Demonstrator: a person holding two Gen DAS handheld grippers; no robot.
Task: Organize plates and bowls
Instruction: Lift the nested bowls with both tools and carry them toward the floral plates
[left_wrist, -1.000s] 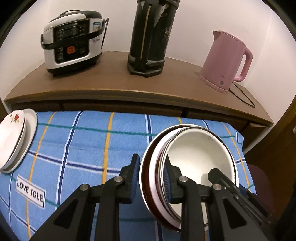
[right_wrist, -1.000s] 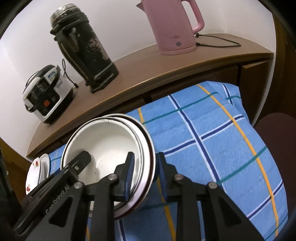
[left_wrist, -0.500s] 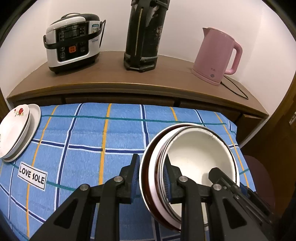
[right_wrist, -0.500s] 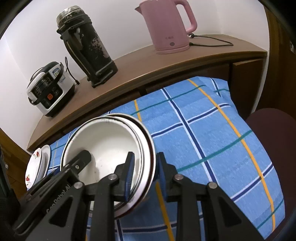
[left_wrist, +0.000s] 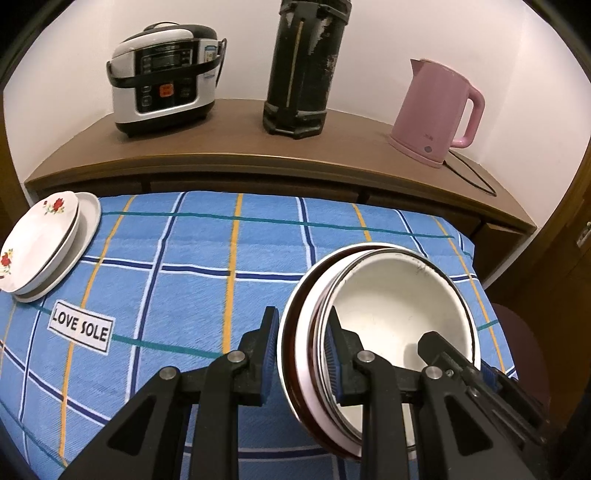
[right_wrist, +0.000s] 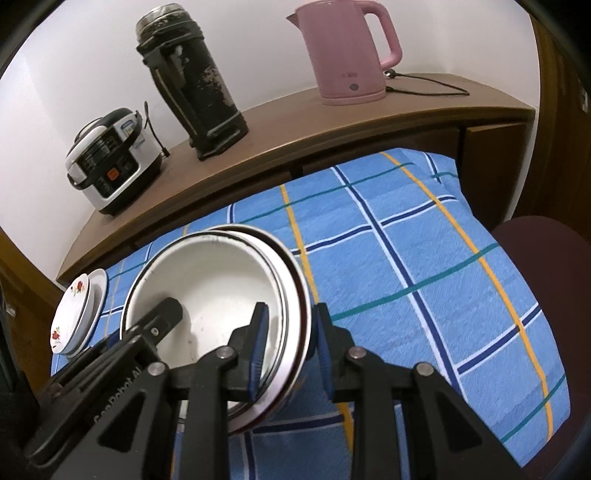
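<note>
Fingers of the left gripper (left_wrist: 300, 354) and right gripper (right_wrist: 287, 345) are clamped on opposite rims of the stacked bowls (left_wrist: 391, 317), held above the blue cloth (left_wrist: 192, 280).

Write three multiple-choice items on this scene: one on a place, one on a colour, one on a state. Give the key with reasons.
1. Where does the stack of white flowered plates lie?
A. On the wooden sideboard
B. At the left edge of the blue checked cloth
C. Inside the white enamel bowl

2. What colour is the electric kettle?
A. Pink
B. Black
C. Silver

3. How is the nested stack of white enamel bowl and brown-rimmed dishes held?
A. It lies flat, untouched
B. One claw alone grips it
C. Both claws grip its rim from opposite sides

Key:
1 B: the plates rest on the cloth's left edge, below the rice cooker.
2 A: its body and handle are pink.
3 C: the left claw and right claw each straddle the rim, and the stack stands tilted on edge.
</note>
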